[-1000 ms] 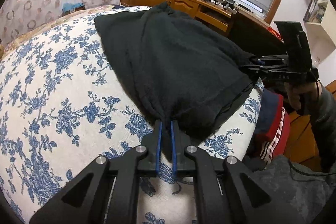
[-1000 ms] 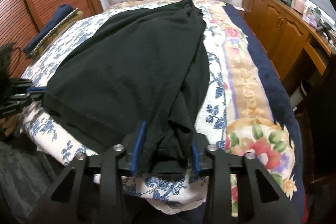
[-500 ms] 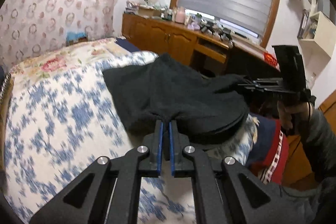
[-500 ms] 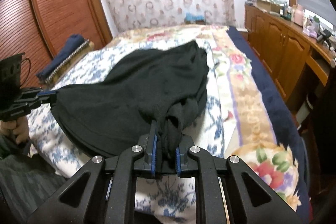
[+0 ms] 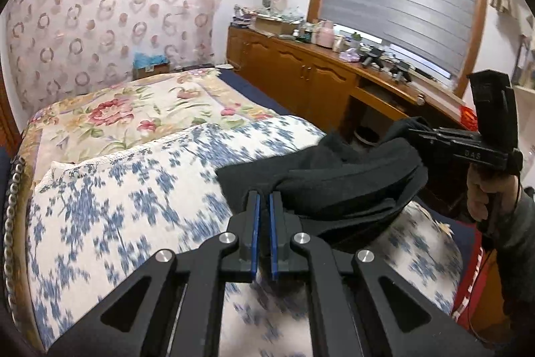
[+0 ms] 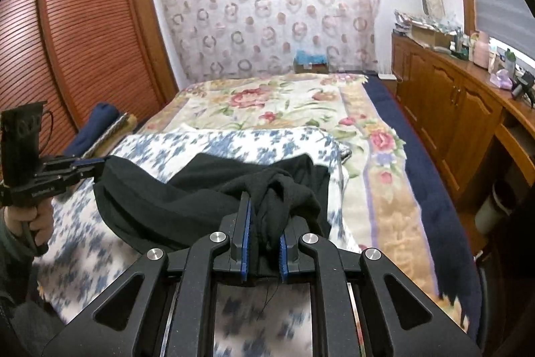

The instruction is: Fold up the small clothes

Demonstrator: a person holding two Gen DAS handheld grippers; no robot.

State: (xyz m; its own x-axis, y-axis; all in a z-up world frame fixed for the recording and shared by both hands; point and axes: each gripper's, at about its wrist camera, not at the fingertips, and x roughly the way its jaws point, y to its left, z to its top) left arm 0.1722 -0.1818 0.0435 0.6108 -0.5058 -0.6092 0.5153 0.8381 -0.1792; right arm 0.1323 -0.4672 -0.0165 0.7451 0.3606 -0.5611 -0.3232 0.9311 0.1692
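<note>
A black garment hangs stretched between both grippers above the near end of the bed; it also shows in the right wrist view. My left gripper is shut on one corner of it. My right gripper is shut on a bunched corner of it. Each gripper also shows from the other's camera: the right one at the right, the left one at the left. The garment's far part sags and drapes onto the blue-flowered cover.
The bed carries a rose-patterned blanket further back. A wooden sideboard with clutter runs along the right side. A slatted wardrobe stands left. Folded dark cloth lies at the bed's left edge. A red striped item lies at the right.
Both grippers have lifted and pulled back toward the near end of the bed, raising the black garment off the cover. It was spread flat a second ago and now hangs bunched between them.
</note>
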